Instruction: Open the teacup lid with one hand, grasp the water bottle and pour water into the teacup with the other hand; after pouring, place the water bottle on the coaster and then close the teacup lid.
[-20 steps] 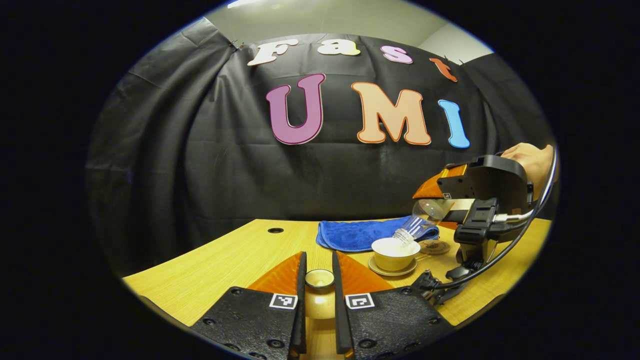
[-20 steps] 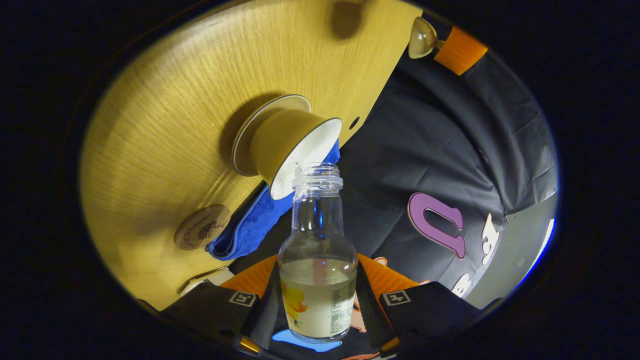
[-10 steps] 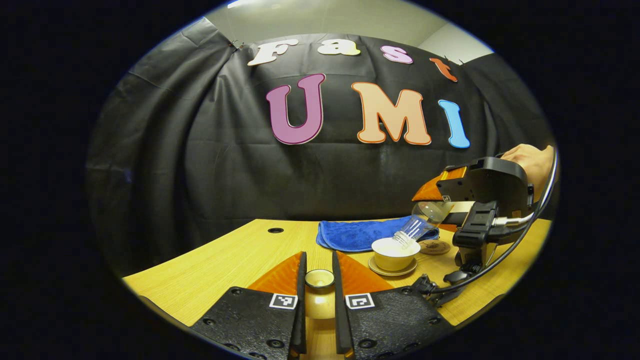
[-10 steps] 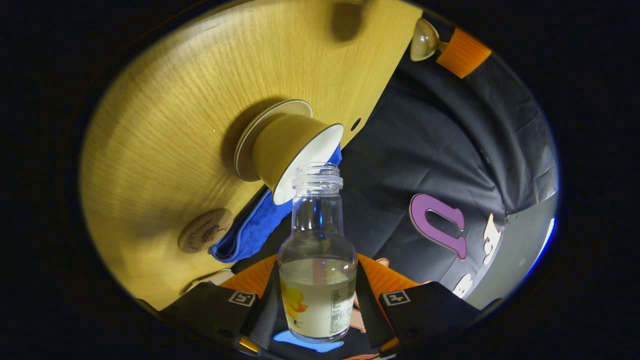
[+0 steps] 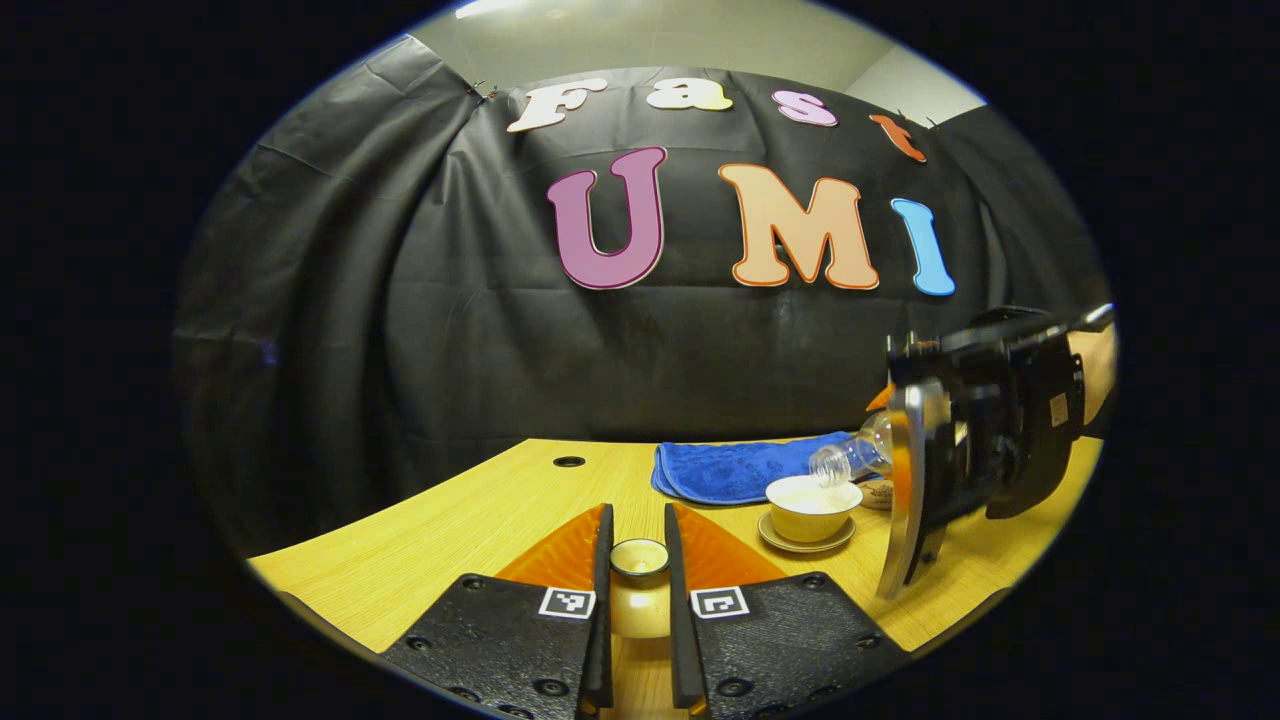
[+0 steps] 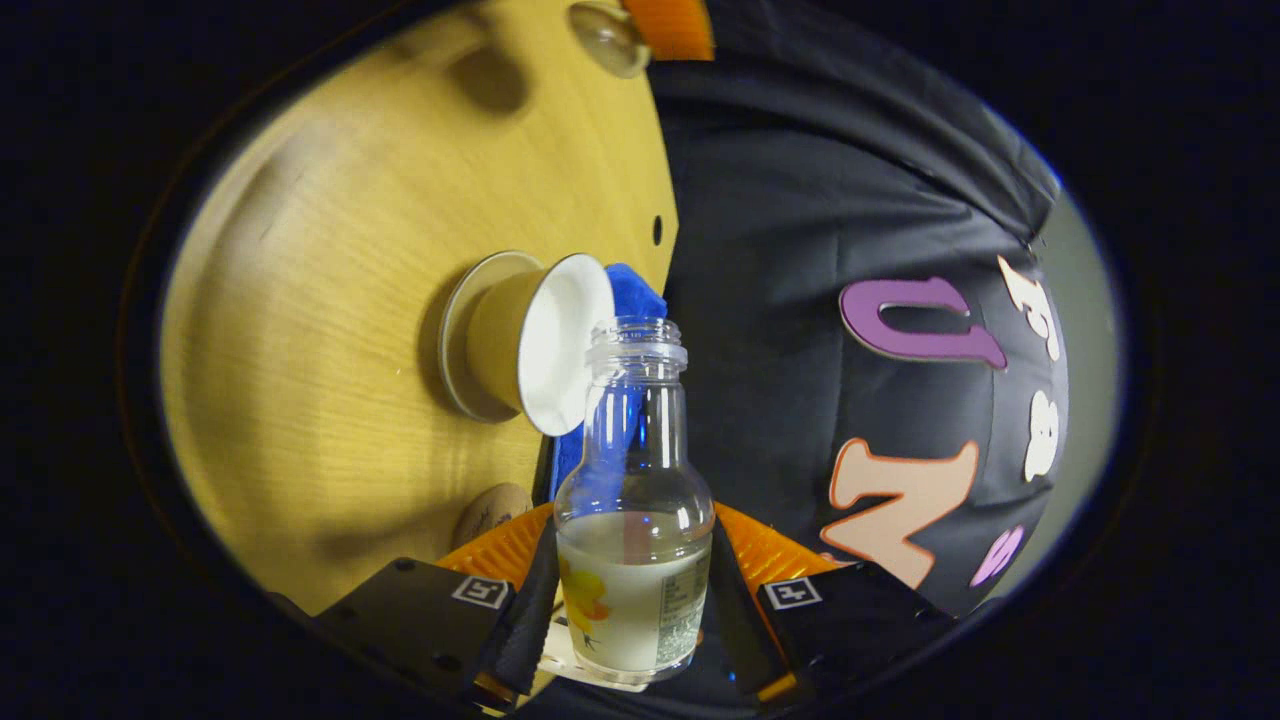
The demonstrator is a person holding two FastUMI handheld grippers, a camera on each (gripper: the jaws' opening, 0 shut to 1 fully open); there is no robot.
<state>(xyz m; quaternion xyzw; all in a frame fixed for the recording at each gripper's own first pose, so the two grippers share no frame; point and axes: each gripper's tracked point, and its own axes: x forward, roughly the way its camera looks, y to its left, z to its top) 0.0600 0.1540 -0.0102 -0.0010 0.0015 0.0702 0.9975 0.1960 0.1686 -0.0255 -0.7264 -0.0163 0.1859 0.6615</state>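
Observation:
In the left gripper view, my left gripper is shut on the knob of the teacup lid, holding it above the table. To the right, the open beige teacup stands on its saucer. My right gripper holds the clear water bottle nearly level, its mouth over the cup's rim. In the right gripper view, my right gripper is shut on the bottle, which has water in its lower part. The white-lined teacup lies just beyond the bottle's mouth. The round coaster peeks out beside the fingers.
A blue cloth lies behind the cup on the wooden table, which has a small cable hole. The coaster sits right of the cup, partly behind the right gripper. The lid held by the left gripper appears far off.
The right gripper has rolled, lifting the bottle from a steep downward tilt to nearly level at the cup's rim. The left gripper still holds the lid and has shifted only slightly.

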